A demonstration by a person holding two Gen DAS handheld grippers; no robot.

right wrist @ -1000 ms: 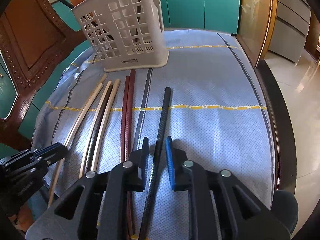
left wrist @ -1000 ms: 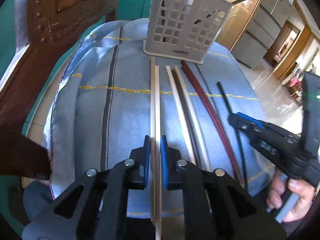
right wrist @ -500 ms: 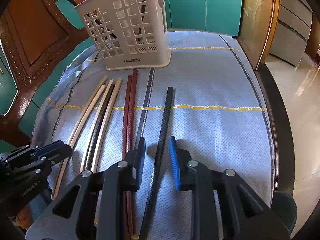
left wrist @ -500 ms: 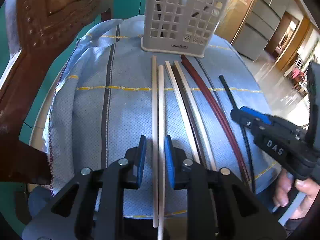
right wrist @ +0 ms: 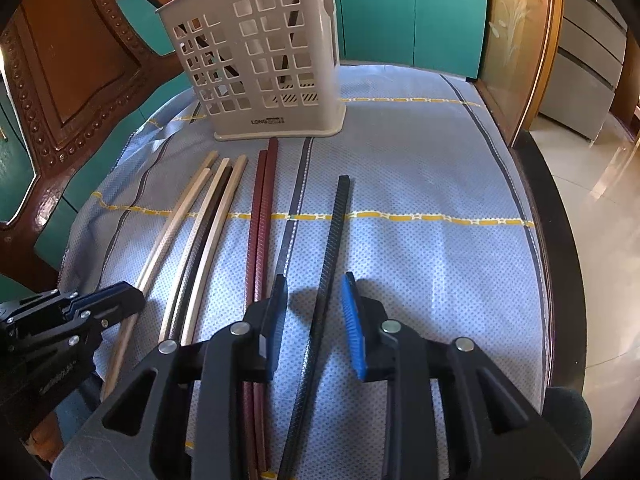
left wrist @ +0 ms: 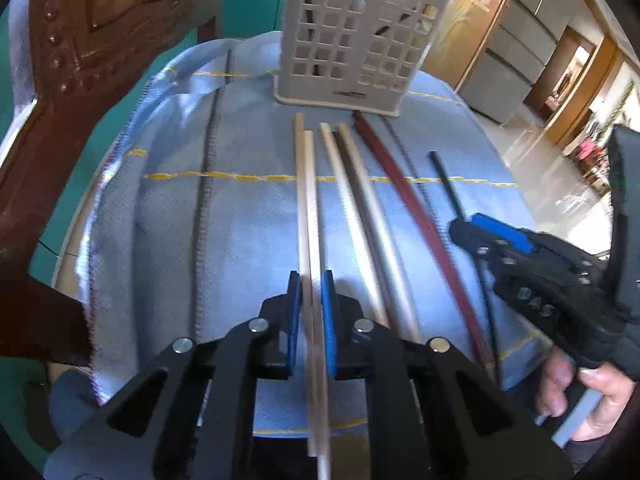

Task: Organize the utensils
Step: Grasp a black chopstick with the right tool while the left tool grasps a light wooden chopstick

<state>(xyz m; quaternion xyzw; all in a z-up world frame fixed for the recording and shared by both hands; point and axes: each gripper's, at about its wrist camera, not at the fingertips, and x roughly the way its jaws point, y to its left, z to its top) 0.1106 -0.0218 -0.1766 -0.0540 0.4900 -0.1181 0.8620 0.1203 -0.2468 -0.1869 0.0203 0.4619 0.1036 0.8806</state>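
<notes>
Nearest the left camera, the left gripper stood with its jaws narrowly spread on either side of the pale wooden chopsticks, not visibly pinching them; whether the pads touched the wood I could not tell. The right gripper was spread wide, straddling the single black chopstick without contact.

All the loose chopsticks lay flat on the blue cloth covering the surface, their long axes running from the grippers away toward the basket. From the person's left to right lay the pale pair, a cream pair with a dark stick between, the dark red pair, and the black one, set a little apart.

Farthest off, the white slotted basket stood upright on the cloth, just beyond the far tips of the sticks. Some sticks already showed through its slots, so the sorting seemed partly done; every stick on the cloth was yet to be lifted and dropped in.
</notes>
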